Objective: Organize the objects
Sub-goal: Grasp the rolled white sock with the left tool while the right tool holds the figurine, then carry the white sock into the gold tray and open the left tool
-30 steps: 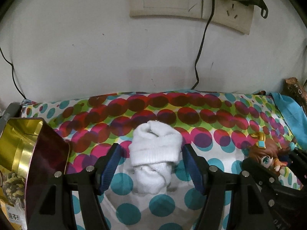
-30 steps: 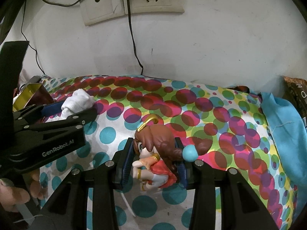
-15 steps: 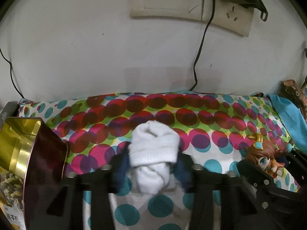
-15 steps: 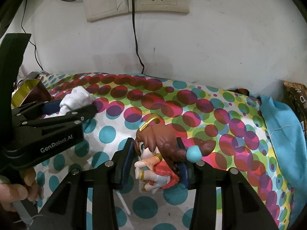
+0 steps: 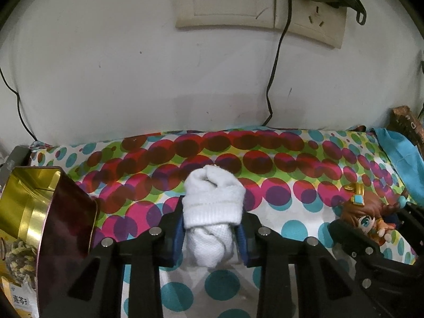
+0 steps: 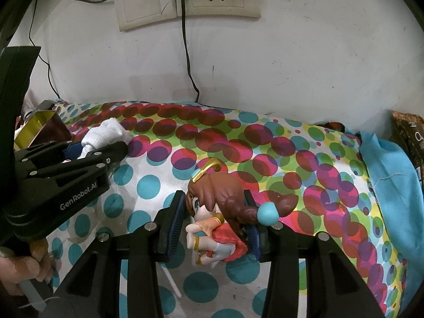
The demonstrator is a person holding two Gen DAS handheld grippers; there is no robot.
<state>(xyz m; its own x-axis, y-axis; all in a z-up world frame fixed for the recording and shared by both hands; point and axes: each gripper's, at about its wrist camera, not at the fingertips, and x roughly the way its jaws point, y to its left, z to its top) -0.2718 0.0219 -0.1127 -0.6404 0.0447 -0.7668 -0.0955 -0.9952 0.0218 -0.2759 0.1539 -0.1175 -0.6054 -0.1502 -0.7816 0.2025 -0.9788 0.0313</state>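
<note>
Your left gripper (image 5: pixel 210 234) has just been closing and now has its blue pads clamped on the lower, narrower part of the rolled white sock (image 5: pixel 213 209). The sock's thicker cuffed end sticks out past the fingertips toward the wall. It sits on the polka-dot cloth (image 5: pixel 265 164), roughly mid-table in the left wrist view.

Your right gripper (image 6: pixel 216 225) has its jaws pinched on the figurine (image 6: pixel 214 217): left pad against the face side, right pad against the brown hair at the back. The figurine lies tilted between them, red dress toward the camera, the blue ball on its ponytail poking out to the right past the pad.

Both grippers are side by side, near each other over the cloth. The gold tin (image 5: pixel 29 206), open and tipped on its side, is just left of the left gripper. A blue fabric (image 6: pixel 392 185) lies along the right edge of the cloth.
</note>
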